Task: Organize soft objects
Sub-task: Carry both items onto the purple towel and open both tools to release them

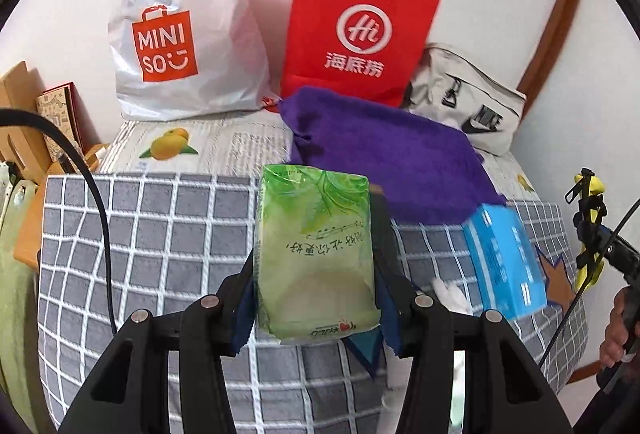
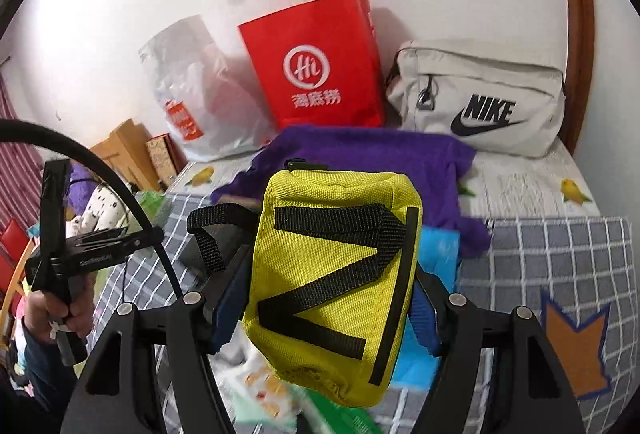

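My left gripper (image 1: 314, 274) is shut on a green soft tissue pack (image 1: 316, 234), held upright above the grey checked blanket (image 1: 160, 234). My right gripper (image 2: 332, 274) is shut on a yellow fabric pouch (image 2: 340, 254) with black straps, lifted over the same blanket (image 2: 560, 254). A purple towel (image 1: 380, 154) lies crumpled just beyond both grippers, also in the right wrist view as the purple towel (image 2: 360, 150). A blue tissue pack (image 1: 504, 258) lies at the towel's near edge; the pouch partly hides this blue pack (image 2: 438, 254).
Against the wall stand a white Miniso plastic bag (image 1: 180, 34), a red paper bag (image 1: 360, 26) and a beige Nike bag (image 1: 468, 102). Wooden furniture (image 1: 16, 106) sits at the left. A hand holds the other gripper (image 2: 60, 234) at the left.
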